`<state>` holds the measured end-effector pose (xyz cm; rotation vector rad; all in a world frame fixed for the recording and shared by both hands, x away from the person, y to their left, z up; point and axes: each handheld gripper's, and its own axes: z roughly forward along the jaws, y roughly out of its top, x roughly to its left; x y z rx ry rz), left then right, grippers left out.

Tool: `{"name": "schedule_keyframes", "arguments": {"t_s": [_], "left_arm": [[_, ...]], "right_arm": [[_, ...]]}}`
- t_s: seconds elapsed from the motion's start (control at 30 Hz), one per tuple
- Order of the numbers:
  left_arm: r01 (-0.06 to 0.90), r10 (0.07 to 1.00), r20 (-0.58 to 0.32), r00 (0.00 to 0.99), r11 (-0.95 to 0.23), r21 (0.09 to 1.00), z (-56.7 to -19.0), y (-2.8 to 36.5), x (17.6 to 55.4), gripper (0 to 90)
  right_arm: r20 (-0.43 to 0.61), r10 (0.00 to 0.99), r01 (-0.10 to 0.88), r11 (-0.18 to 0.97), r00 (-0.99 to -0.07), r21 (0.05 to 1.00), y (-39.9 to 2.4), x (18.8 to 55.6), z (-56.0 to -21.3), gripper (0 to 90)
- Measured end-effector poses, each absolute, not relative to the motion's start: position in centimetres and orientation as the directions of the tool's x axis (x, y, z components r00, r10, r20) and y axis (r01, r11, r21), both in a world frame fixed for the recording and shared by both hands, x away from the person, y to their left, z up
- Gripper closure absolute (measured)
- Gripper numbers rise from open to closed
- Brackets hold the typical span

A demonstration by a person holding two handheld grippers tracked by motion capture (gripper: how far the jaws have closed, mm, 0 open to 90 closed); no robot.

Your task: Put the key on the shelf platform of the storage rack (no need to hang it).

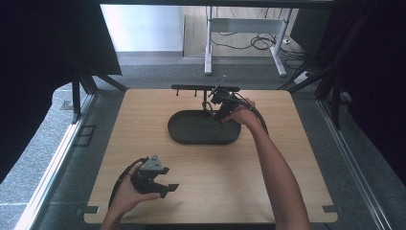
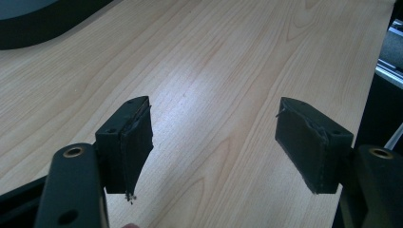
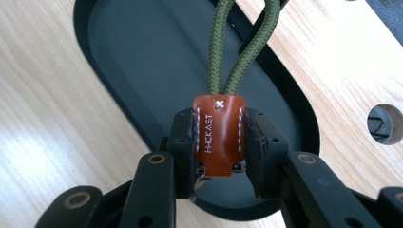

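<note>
At about 7 o'clock on the wooden table (image 1: 201, 163), nearest the camera, the left gripper (image 1: 165, 188) rests with its fingers (image 2: 130, 142) spread wide and empty. At about 1 o'clock the right gripper (image 1: 216, 109) clamps a brown leather tab (image 3: 218, 135) with a green cord loop (image 3: 240, 42), held above the dark oval tray (image 1: 191, 132).

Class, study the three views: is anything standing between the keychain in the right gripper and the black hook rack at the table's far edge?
Nothing visible does. The right gripper grips the brown leather tab; its green cord loop rises just below the hook rack, above the oval tray's far end.
</note>
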<state>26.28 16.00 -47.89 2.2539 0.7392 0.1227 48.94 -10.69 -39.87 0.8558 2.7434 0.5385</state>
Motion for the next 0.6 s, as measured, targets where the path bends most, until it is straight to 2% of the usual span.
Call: {"name": "schedule_keyframes", "arguments": {"t_s": [0.6], "left_arm": [[0.476,0.538,-0.135,0.832,-0.567,0.672,-48.2,15.7,26.3,28.6]], "right_arm": [[-0.097,0.584,0.5,0.759,-0.806,0.417,-10.5,49.1,-43.5,65.5]]}}
